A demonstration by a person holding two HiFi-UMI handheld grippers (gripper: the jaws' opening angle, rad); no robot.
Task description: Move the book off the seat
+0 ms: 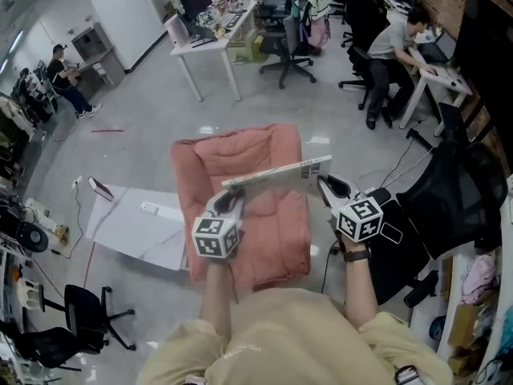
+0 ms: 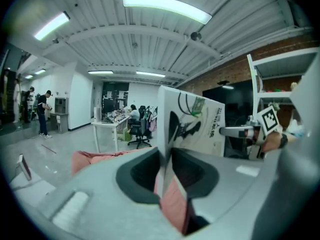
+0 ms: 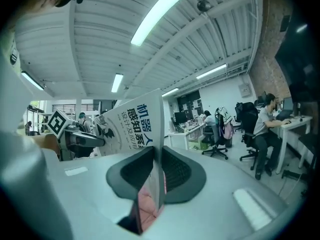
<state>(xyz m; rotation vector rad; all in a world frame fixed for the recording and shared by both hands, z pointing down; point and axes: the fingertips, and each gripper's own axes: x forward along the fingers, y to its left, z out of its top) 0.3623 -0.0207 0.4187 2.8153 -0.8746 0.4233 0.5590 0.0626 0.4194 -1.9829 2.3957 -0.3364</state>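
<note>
Where the left tongs (image 1: 230,201) meet the book (image 1: 276,172), the jaws are nearly together and pinch its thin edge; the left gripper view shows the pads pressed on the pages (image 2: 167,156). The right tongs (image 1: 327,186) are likewise narrowly closed on the opposite edge, with the printed cover (image 3: 135,121) rising just beyond the jaws. The book is therefore carried between both tongs, roughly level, in the air above the pink padded seat (image 1: 264,235) and apart from its cushion.

Assessment of handling: the item appears to be a slim paperback, so it is judged light but flexible. It is likely to sag or bow if one end is let go. The glossy cover may slip under a shallow pinch, so a hold well onto the edge at each end, as now, is the sound one.

A white board (image 1: 136,227) lies on the floor just left of the seat. A black office chair (image 1: 449,207) stands to its right.
</note>
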